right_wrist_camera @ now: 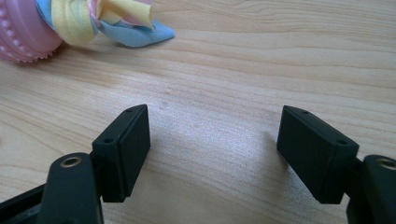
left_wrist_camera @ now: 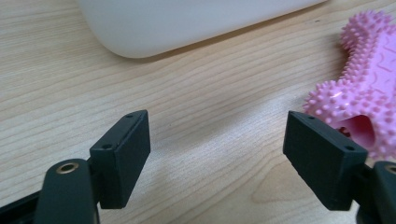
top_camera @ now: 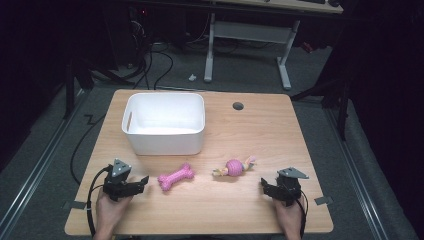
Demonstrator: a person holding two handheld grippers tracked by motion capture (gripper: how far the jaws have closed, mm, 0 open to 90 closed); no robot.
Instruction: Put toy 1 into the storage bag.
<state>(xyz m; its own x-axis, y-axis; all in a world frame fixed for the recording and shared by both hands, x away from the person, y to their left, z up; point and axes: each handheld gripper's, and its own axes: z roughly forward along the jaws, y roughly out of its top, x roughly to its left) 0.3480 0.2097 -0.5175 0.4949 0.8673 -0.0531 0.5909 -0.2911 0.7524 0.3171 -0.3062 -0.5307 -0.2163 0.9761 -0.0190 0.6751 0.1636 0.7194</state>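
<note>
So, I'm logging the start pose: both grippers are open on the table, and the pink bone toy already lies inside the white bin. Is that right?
Not quite. The pink bone toy lies on the table in front of the white bin, not inside it, as the high view shows. Both the left gripper and the right gripper are open.

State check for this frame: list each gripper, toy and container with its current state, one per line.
Left gripper: open, empty, beside the bone toy.
Right gripper: open, empty, near the ball toy.
Pink bone toy: lying flat on the table, untouched.
Pink ball toy: on the table, cloth strips trailing, untouched.
White bin: upright, looks empty.
</note>
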